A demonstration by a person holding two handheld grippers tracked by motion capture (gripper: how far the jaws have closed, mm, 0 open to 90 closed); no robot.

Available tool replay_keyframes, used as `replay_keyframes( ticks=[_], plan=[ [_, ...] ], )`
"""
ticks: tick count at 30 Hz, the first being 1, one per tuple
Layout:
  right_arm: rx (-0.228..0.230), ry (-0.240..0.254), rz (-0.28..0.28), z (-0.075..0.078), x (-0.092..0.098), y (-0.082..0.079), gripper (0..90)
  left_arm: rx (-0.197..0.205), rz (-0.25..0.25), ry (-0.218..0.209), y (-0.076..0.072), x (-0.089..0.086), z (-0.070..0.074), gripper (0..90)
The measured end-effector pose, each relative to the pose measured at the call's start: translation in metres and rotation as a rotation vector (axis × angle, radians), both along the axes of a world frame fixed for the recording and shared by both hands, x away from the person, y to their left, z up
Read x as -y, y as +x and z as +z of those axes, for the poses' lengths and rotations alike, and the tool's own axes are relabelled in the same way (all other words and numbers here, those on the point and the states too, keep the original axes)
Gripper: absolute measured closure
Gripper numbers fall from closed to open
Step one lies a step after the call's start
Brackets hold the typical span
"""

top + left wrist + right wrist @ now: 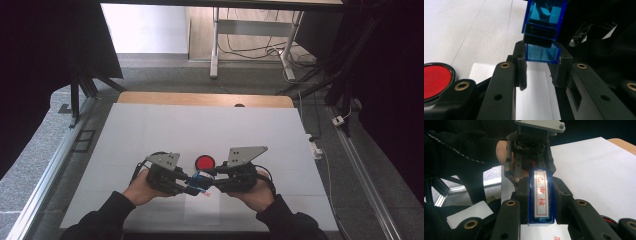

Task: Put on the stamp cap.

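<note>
A blue see-through stamp (pixel 200 180) is held just above the white table top (pixel 150 135), between both grippers. My left gripper (pixel 540 67) is shut on its smaller blue end piece (pixel 541 53). The larger blue part (pixel 544 17) lies beyond, with a black section between the two. My right gripper (pixel 541 202) is shut on the stamp body, whose white label (pixel 541 195) bears red characters. In the high view the left gripper (pixel 191 184) and the right gripper (pixel 210 181) face each other tip to tip.
A round red pad in a black rim (pixel 204 162) sits on the table just behind the grippers and also appears as the red disc (pixel 435 80). A white paper sheet (pixel 534 100) lies under the jaws, with a red print (pixel 556 237) on it. A loose slip (pixel 469 214) lies nearby.
</note>
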State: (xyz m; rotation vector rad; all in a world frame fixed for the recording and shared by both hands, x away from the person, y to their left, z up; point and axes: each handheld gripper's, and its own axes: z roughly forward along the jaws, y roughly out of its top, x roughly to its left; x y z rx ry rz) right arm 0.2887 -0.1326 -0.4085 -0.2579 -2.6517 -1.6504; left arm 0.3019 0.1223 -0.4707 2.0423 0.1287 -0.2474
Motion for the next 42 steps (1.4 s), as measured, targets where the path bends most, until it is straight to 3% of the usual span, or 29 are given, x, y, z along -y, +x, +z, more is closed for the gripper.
replay_keyframes(
  ticks=[15,25,30,38,42],
  plan=[
    [-0.001,0.013,0.03,0.0,-0.0014,-0.0015,71.3,-0.017,-0.021,-0.04,0.0008,-0.0017,0.0,68.5],
    [-0.024,0.048,0.041,-0.0013,-0.0008,-0.0003,71.4,0.007,-0.032,-0.063,-0.0006,-0.0038,0.0033,68.7],
    [-0.049,0.067,0.042,-0.0038,-0.0001,0.0015,71.3,0.009,-0.031,-0.061,-0.0009,-0.0036,0.0032,68.7],
    [-0.016,0.035,0.028,-0.0025,-0.0022,-0.0003,71.3,0.021,0.001,-0.031,-0.0019,-0.0021,0.0038,66.0],
    [-0.015,0.028,0.019,-0.0034,-0.0021,0.0,71.3,0.032,0.029,-0.018,-0.0035,-0.0016,0.0048,58.6]
  ],
)
